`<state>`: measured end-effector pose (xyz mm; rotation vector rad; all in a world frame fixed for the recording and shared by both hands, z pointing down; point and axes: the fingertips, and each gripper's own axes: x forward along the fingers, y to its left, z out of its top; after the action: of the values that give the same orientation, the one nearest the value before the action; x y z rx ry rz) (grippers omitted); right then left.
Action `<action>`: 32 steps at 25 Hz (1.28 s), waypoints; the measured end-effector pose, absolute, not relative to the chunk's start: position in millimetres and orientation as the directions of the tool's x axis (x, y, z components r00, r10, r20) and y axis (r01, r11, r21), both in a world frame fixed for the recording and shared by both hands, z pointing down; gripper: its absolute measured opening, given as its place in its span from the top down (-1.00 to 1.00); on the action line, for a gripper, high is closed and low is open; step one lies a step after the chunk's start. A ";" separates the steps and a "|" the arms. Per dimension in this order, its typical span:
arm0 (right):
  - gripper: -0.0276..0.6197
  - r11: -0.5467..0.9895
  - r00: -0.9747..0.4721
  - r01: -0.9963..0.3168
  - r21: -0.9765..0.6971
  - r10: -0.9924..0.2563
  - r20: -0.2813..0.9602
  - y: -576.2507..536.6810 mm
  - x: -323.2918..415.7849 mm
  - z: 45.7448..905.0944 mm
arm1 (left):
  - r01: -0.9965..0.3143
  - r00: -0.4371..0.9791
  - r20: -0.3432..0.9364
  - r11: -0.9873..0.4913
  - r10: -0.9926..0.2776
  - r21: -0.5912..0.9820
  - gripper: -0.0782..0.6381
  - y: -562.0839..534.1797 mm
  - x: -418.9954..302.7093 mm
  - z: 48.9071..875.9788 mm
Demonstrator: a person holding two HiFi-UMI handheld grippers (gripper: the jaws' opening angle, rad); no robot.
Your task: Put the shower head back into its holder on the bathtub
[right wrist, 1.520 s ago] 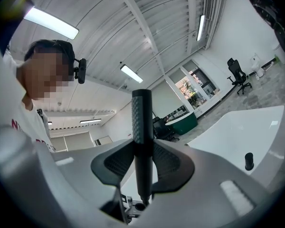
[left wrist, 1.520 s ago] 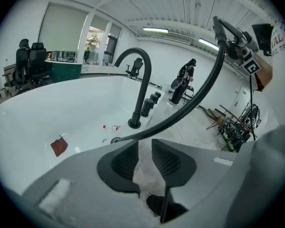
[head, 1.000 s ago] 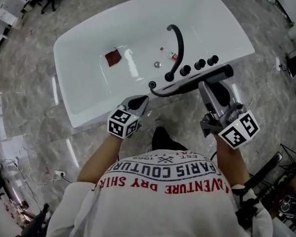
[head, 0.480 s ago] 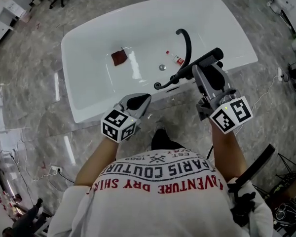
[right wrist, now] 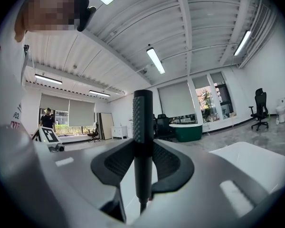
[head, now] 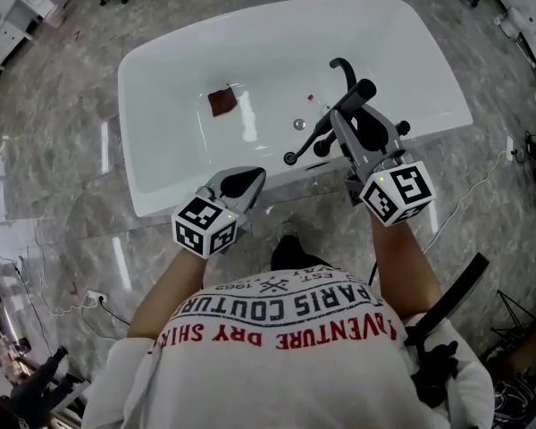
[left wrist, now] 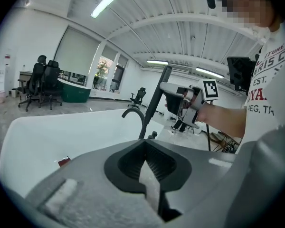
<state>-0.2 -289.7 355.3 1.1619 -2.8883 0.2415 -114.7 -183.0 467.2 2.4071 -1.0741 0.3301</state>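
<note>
White bathtub (head: 161,105) ahead of both your claws; black shower head (head: 309,142) clamped in your right claw (head: 344,125), its handle crossing the claw over the tub rim; your left claw (head: 247,182) closed tight, empty, just short of that rim

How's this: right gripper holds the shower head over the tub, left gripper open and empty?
Left gripper is shut, not open: the left gripper view shows its jaws together, empty. Right gripper does hold the shower head over the tub.

Before you, the white bathtub (head: 268,52) stands on the grey marble floor (head: 54,150), with a dark red square (head: 221,102) lying inside it.
</note>
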 end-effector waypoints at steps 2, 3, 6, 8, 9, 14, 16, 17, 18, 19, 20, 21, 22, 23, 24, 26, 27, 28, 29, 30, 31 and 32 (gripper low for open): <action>0.54 0.713 -0.727 -0.686 -0.148 -0.679 0.098 -291.4 -5.6 367.5 | -0.750 0.661 0.398 -0.572 -0.636 0.332 0.77 -184.3 -117.6 467.5; 0.54 0.712 -0.728 -0.685 -0.153 -0.677 0.109 -292.6 -7.6 373.2 | -0.750 0.661 0.396 -0.571 -0.637 0.334 0.77 -185.4 -119.1 467.2; 0.54 0.707 -0.728 -0.686 -0.173 -0.671 0.142 -299.4 -14.8 388.5 | -0.750 0.661 0.393 -0.566 -0.640 0.342 0.77 -190.7 -126.6 465.8; 0.54 0.705 -0.729 -0.684 -0.187 -0.663 0.166 -304.1 -20.8 399.1 | -0.751 0.660 0.392 -0.558 -0.641 0.353 0.77 -194.1 -132.8 466.7; 0.54 0.705 -0.732 -0.682 -0.194 -0.658 0.179 -305.5 -23.8 404.6 | -0.751 0.660 0.393 -0.554 -0.641 0.358 0.77 -194.7 -135.4 467.8; 0.54 0.707 -0.741 -0.671 -0.223 -0.631 0.231 -302.1 -26.5 431.9 | -0.760 0.650 0.403 -0.536 -0.645 0.369 0.77 -189.7 -137.9 474.4; 0.54 0.702 -0.739 -0.673 -0.235 -0.626 0.248 -299.6 -23.3 443.9 | -0.763 0.646 0.407 -0.529 -0.646 0.371 0.77 -186.4 -136.8 478.3; 0.54 0.699 -0.738 -0.674 -0.238 -0.624 0.256 -298.8 -22.4 449.5 | -0.765 0.643 0.410 -0.525 -0.647 0.372 0.77 -185.0 -137.1 480.3; 0.54 0.697 -0.737 -0.675 -0.240 -0.622 0.264 -298.2 -22.5 454.7 | -0.767 0.641 0.412 -0.521 -0.648 0.374 0.77 -183.9 -138.2 482.0; 0.54 0.697 -0.736 -0.676 -0.241 -0.620 0.272 -297.8 -23.4 459.3 | -0.769 0.639 0.414 -0.517 -0.649 0.376 0.77 -182.9 -140.0 483.2; 0.54 0.696 -0.736 -0.676 -0.242 -0.617 0.279 -297.4 -24.9 463.5 | -0.771 0.636 0.415 -0.513 -0.650 0.378 0.77 -181.9 -142.1 484.2; 0.54 0.697 -0.736 -0.675 -0.242 -0.614 0.286 -296.8 -26.5 467.5 | -0.772 0.635 0.416 -0.509 -0.651 0.381 0.77 -180.9 -144.0 485.1; 0.54 0.697 -0.736 -0.675 -0.242 -0.610 0.293 -296.2 -27.9 471.6 | -0.773 0.633 0.417 -0.506 -0.652 0.383 0.77 -179.7 -145.5 486.1; 0.54 0.698 -0.736 -0.674 -0.241 -0.606 0.301 -295.4 -29.1 475.8 | -0.774 0.632 0.418 -0.502 -0.653 0.385 0.77 -178.4 -146.4 487.3; 0.54 0.699 -0.736 -0.673 -0.240 -0.603 0.309 -294.5 -30.0 480.2 | -0.775 0.630 0.421 -0.499 -0.653 0.388 0.77 -177.0 -147.0 489.0; 0.54 0.703 -0.735 -0.672 -0.234 -0.595 0.324 -292.5 -31.2 489.4 | -0.778 0.627 0.425 -0.491 -0.653 0.392 0.77 -174.6 -147.8 492.9; 0.54 0.705 -0.735 -0.670 -0.230 -0.591 0.332 -291.2 -31.9 494.4 | -0.780 0.624 0.428 -0.487 -0.654 0.394 0.77 -173.4 -148.4 495.3; 0.54 0.710 -0.736 -0.668 -0.225 -0.584 0.342 -289.8 -33.0 500.0 | -0.781 0.622 0.430 -0.481 -0.654 0.397 0.77 -172.1 -149.2 497.8; 0.53 0.716 -0.738 -0.663 -0.219 -0.576 0.353 -288.1 -34.5 506.2 | -0.783 0.620 0.433 -0.476 -0.655 0.400 0.77 -170.6 -150.2 500.4; 0.53 0.721 -0.738 -0.659 -0.213 -0.566 0.367 -286.2 -35.9 512.9 | -0.785 0.617 0.436 -0.471 -0.655 0.403 0.77 -169.0 -151.3 502.8; 0.53 0.726 -0.737 -0.656 -0.208 -0.556 0.383 -284.5 -37.2 519.9 | -0.786 0.615 0.440 -0.467 -0.655 0.404 0.77 -167.4 -152.4 504.8; 0.53 0.728 -0.735 -0.654 -0.204 -0.548 0.400 -283.0 -38.1 526.7 | -0.788 0.613 0.443 -0.464 -0.654 0.406 0.77 -165.8 -153.6 506.2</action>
<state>-38.1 -283.0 526.7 0.9385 -2.6202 0.4808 -153.6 -165.8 506.2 2.2554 -1.1304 0.3003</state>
